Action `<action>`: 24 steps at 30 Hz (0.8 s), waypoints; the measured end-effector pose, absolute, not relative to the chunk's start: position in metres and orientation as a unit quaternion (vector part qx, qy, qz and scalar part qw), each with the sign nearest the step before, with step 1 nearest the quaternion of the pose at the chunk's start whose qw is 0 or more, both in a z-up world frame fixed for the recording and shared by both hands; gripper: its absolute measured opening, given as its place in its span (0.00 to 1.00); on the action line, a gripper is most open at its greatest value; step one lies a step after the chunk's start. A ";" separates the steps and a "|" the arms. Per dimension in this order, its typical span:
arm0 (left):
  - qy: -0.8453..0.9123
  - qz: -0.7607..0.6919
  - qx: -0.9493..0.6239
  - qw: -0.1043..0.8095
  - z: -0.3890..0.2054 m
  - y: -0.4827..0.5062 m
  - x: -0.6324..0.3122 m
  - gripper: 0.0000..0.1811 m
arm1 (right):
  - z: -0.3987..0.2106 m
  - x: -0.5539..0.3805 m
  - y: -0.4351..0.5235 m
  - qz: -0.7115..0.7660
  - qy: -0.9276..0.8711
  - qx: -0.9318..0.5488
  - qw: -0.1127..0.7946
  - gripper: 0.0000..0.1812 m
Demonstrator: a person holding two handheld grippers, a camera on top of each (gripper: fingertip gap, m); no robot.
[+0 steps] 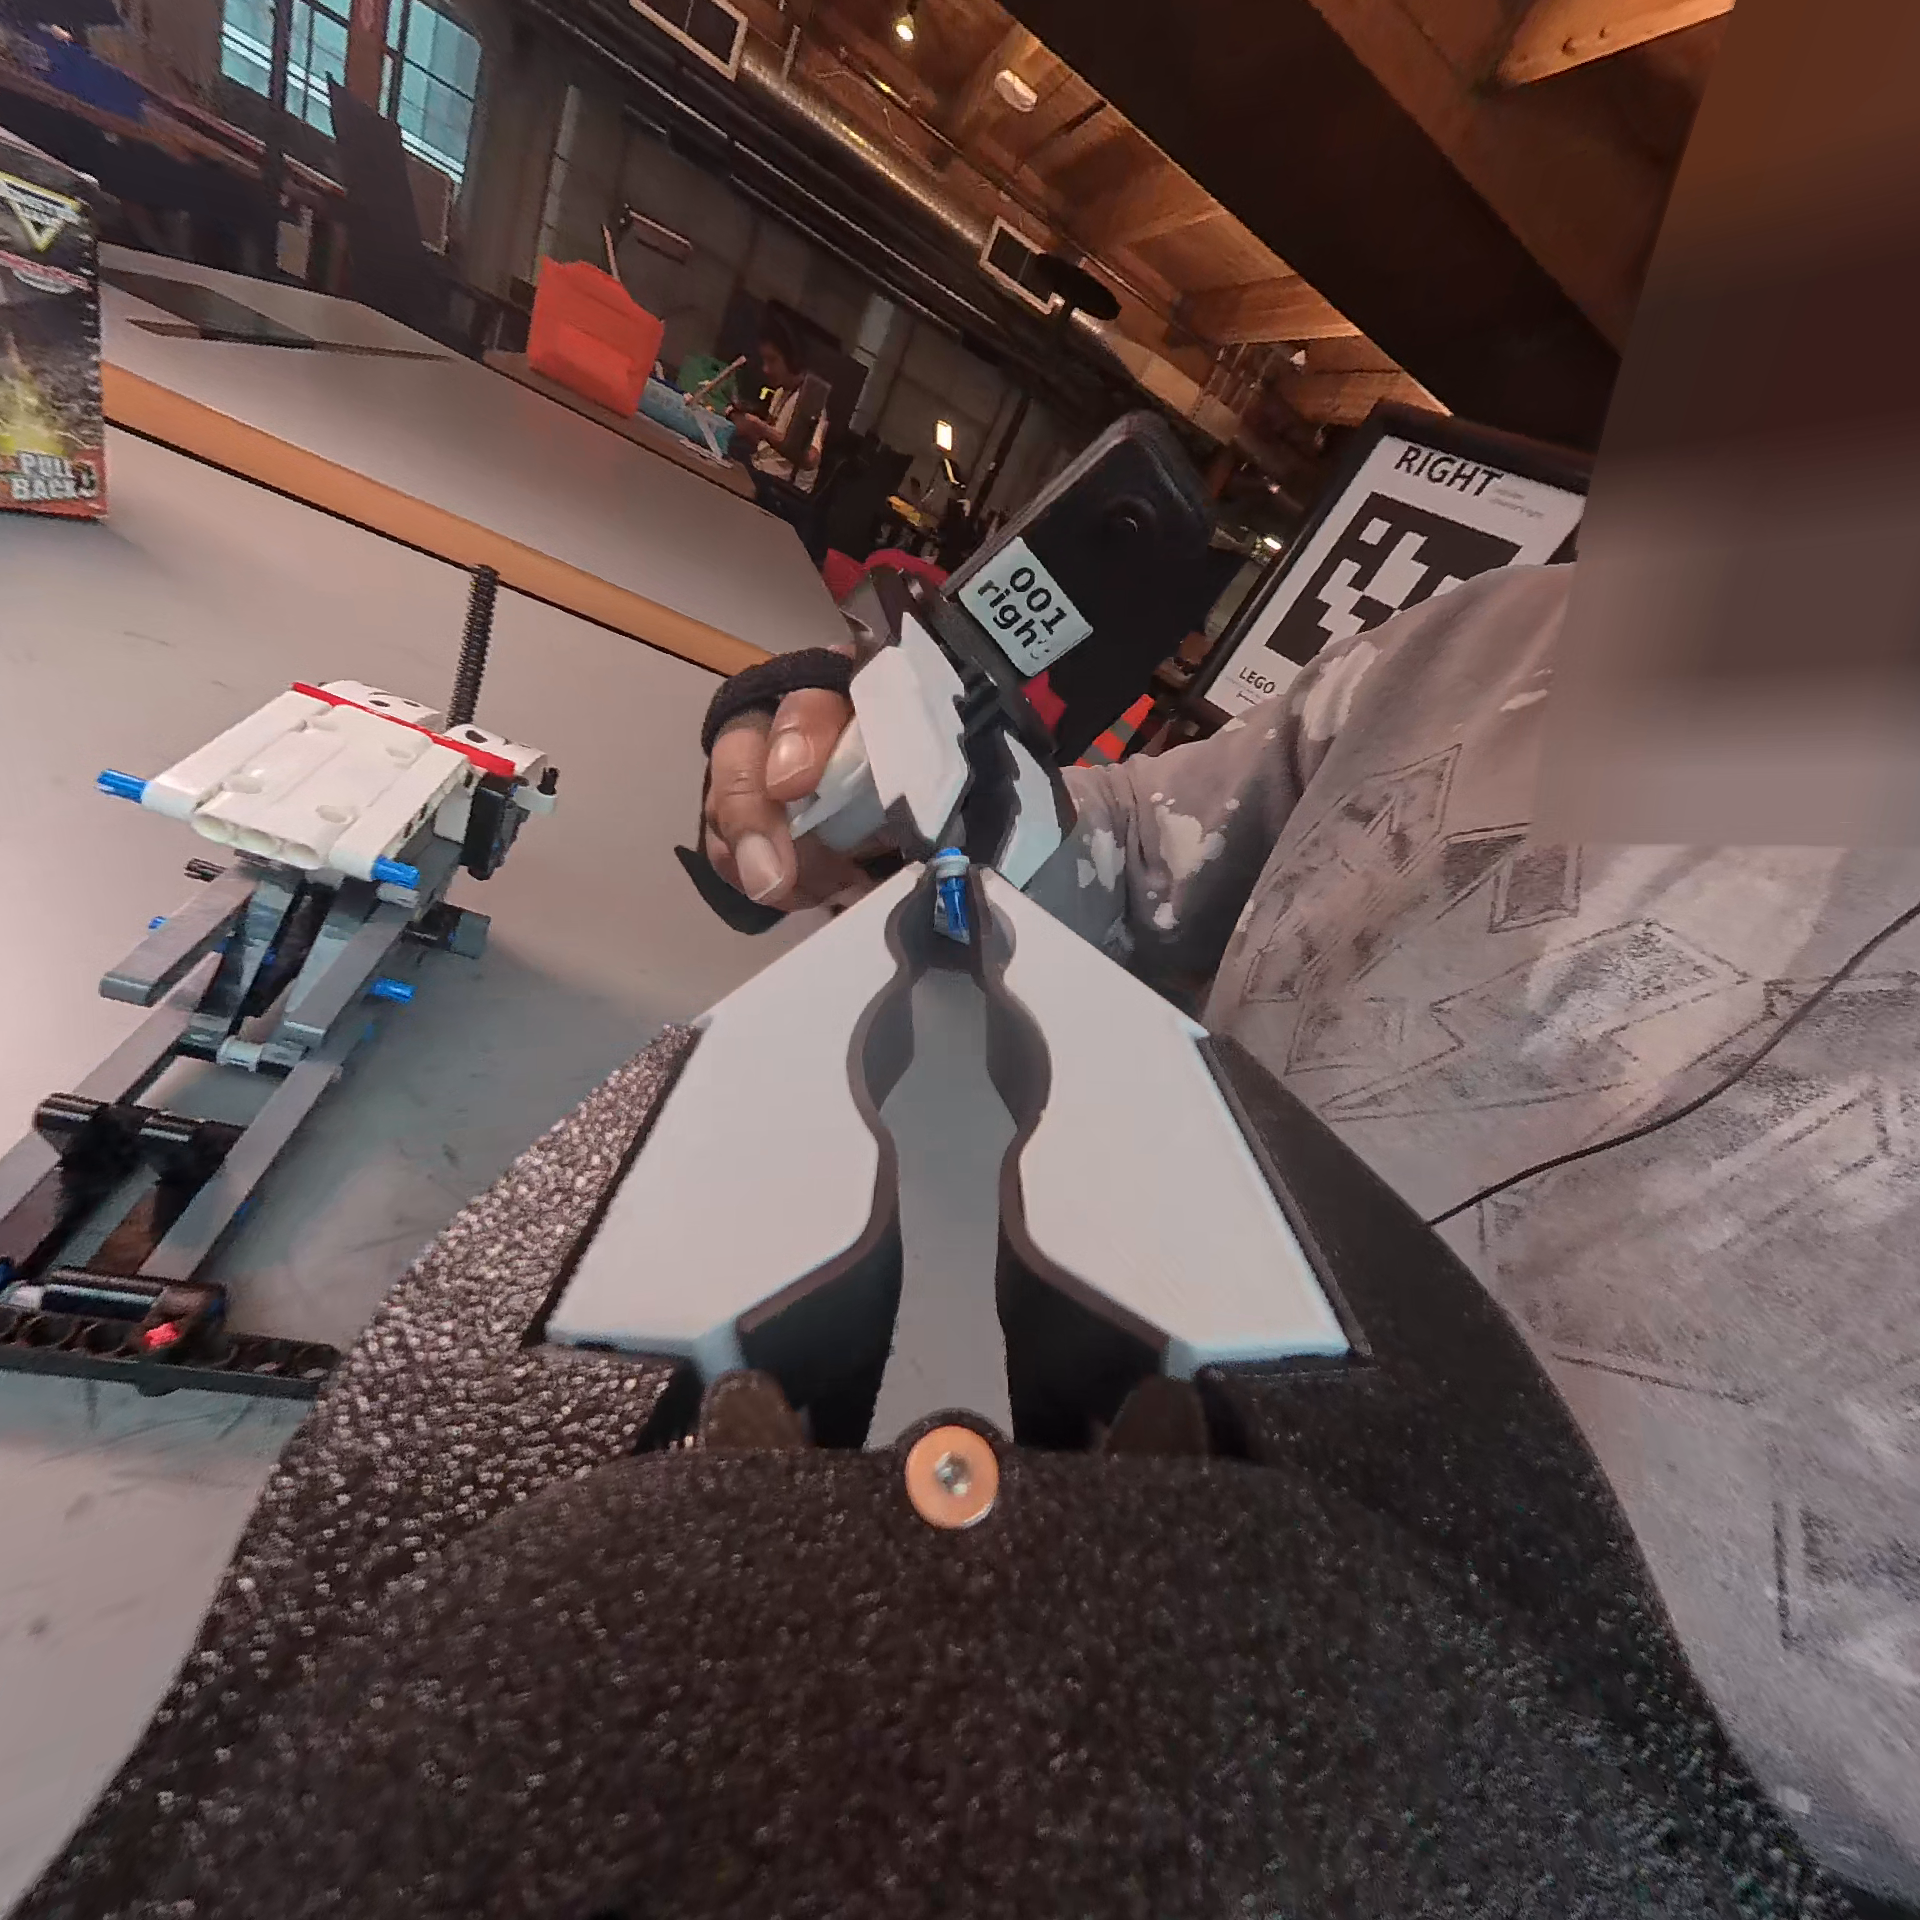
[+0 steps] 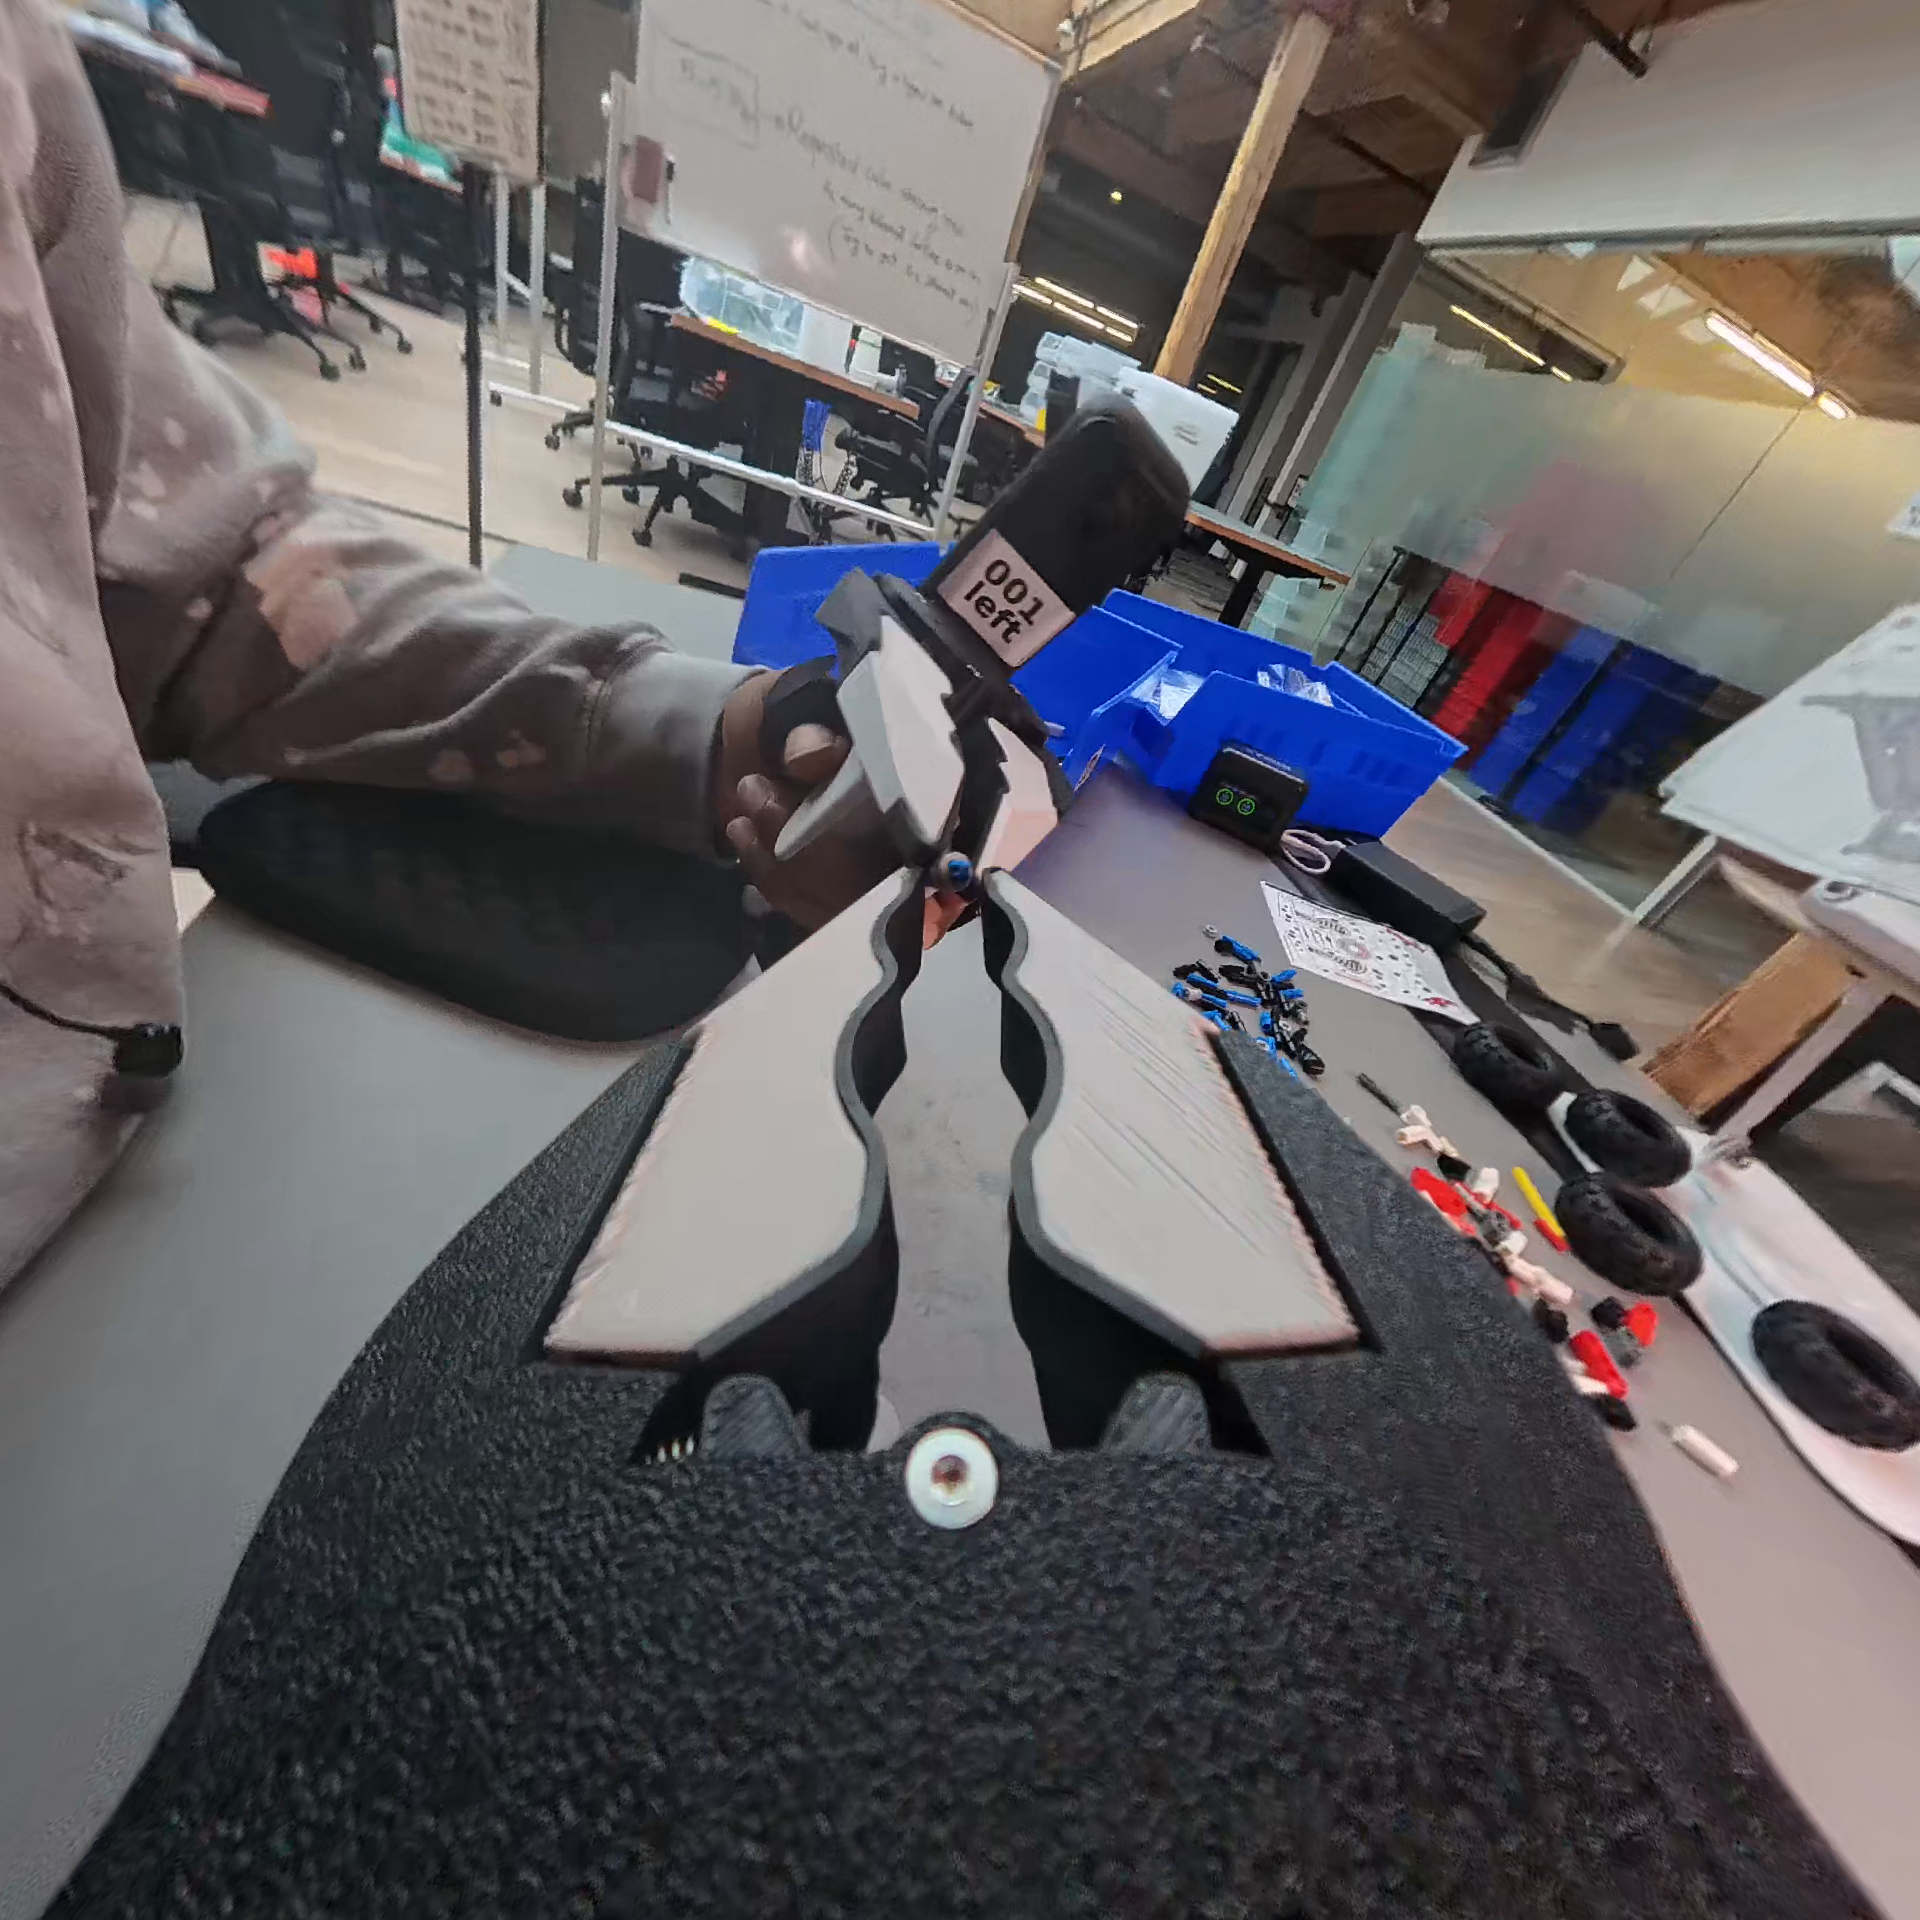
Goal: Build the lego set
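My left gripper (image 1: 953, 883) is shut on a small blue pin (image 1: 951, 902), held in the air above the grey table (image 1: 623, 540). My right gripper (image 2: 953, 881) faces it tip to tip, open a little, with its fingertips on either side of the same pin (image 2: 958, 868). I cannot tell whether they touch it. The right gripper also shows in the left wrist view (image 1: 935, 860), and the left gripper in the right wrist view (image 2: 943, 868). The part-built Lego vehicle (image 1: 312, 831), with a grey frame and a white and red top, lies on the table to the left.
The set's box (image 1: 47, 343) stands at the far left. To the right lie loose blue and black pins (image 2: 1247, 997), red and white pieces (image 2: 1507, 1226), several black tyres (image 2: 1626, 1236) and a sticker sheet (image 2: 1351, 951). Blue bins (image 2: 1299, 707) stand behind them. The person's torso is close by. The grippers are tip to tip, or close to it.
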State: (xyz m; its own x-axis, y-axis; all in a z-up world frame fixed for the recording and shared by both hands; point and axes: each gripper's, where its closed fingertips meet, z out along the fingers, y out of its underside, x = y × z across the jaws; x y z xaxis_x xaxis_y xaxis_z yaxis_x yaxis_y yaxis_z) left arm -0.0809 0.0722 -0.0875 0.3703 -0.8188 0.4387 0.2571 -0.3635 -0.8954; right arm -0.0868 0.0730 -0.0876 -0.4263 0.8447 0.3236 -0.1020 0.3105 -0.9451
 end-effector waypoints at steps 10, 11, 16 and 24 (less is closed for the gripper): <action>0.212 -0.574 -0.653 0.447 -0.099 0.065 -0.071 0.02 | -0.100 -0.083 0.062 0.366 -0.737 -0.169 0.543 0.06; 0.212 -0.578 -0.652 0.443 -0.099 0.064 -0.071 0.02 | -0.101 -0.083 0.061 0.362 -0.739 -0.164 0.544 0.05; 0.168 -0.584 -0.649 0.458 -0.096 0.075 -0.084 0.04 | -0.096 -0.085 0.071 0.358 -0.718 -0.178 0.569 0.04; 0.173 -0.581 -0.650 0.459 -0.096 0.074 -0.080 0.02 | -0.091 -0.090 0.076 0.353 -0.701 -0.187 0.591 0.04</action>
State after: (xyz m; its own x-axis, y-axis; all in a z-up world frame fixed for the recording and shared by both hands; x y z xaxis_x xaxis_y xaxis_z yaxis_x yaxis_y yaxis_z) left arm -0.0801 0.0744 -0.0959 0.2645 -0.7579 0.5963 0.3080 -0.5195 -0.7970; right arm -0.0897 0.0758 -0.0912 -0.2310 0.6799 0.6960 -0.1549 0.6805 -0.7162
